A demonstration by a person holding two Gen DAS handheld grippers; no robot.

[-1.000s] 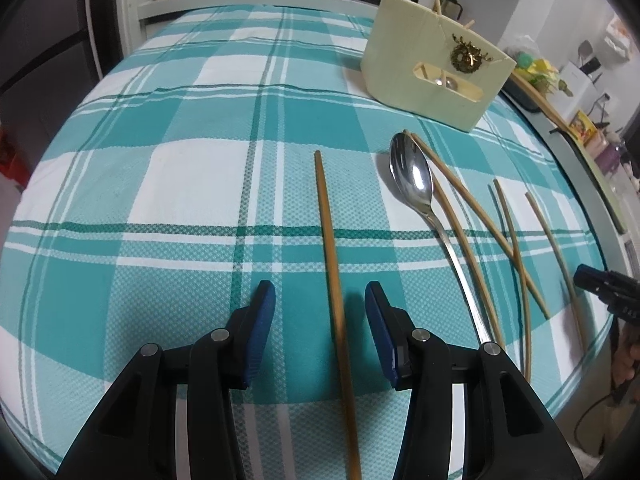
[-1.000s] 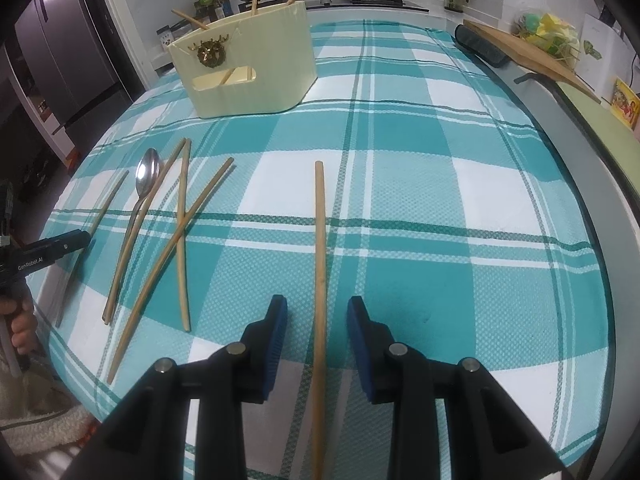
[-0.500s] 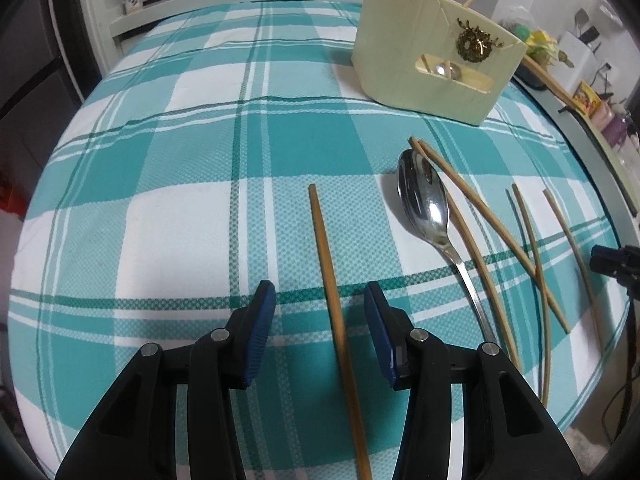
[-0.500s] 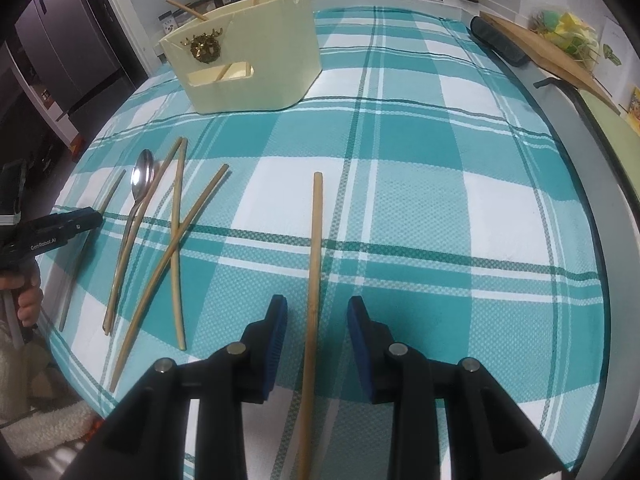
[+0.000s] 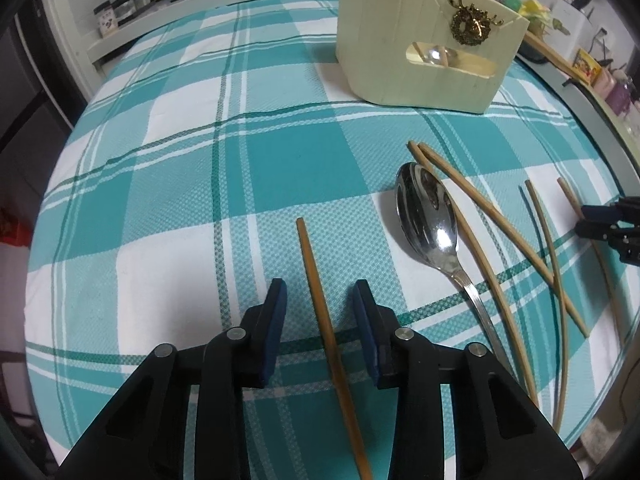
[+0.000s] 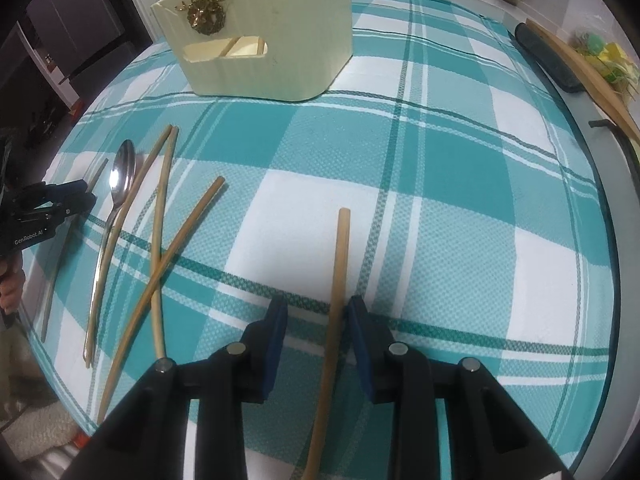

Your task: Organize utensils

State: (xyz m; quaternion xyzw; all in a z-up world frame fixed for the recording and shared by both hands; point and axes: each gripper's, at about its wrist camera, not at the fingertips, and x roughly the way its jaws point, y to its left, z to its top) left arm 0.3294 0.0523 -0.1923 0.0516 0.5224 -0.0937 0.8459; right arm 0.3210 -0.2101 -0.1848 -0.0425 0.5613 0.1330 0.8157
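Observation:
A cream utensil holder (image 5: pixel 420 60) (image 6: pixel 260 40) with a gold ornament stands at the back of the plaid cloth, chopsticks and a spoon inside. My left gripper (image 5: pixel 320 300) straddles a brown chopstick (image 5: pixel 316 288) lying on the cloth. Its jaws are closing, and the pads stand clear of the stick. My right gripper (image 6: pixel 318 320) is open around another chopstick (image 6: pixel 338 280), which runs close beside the right pad. Between the two lie a steel spoon (image 5: pixel 428 216) (image 6: pixel 120 184) and several loose chopsticks (image 5: pixel 492 216) (image 6: pixel 160 220). Each gripper shows at the edge of the other's view.
The teal and white checked tablecloth (image 6: pixel 460 200) covers a round table. A dark case and a wooden board (image 6: pixel 572 56) lie at the right rim. A stove and jars stand behind the holder. A hand (image 6: pixel 12 288) shows at the left edge.
Both grippers have slid forward along their chopsticks toward the holder, which looks larger now. The left jaws have narrowed around their stick. The right jaws keep the same gap.

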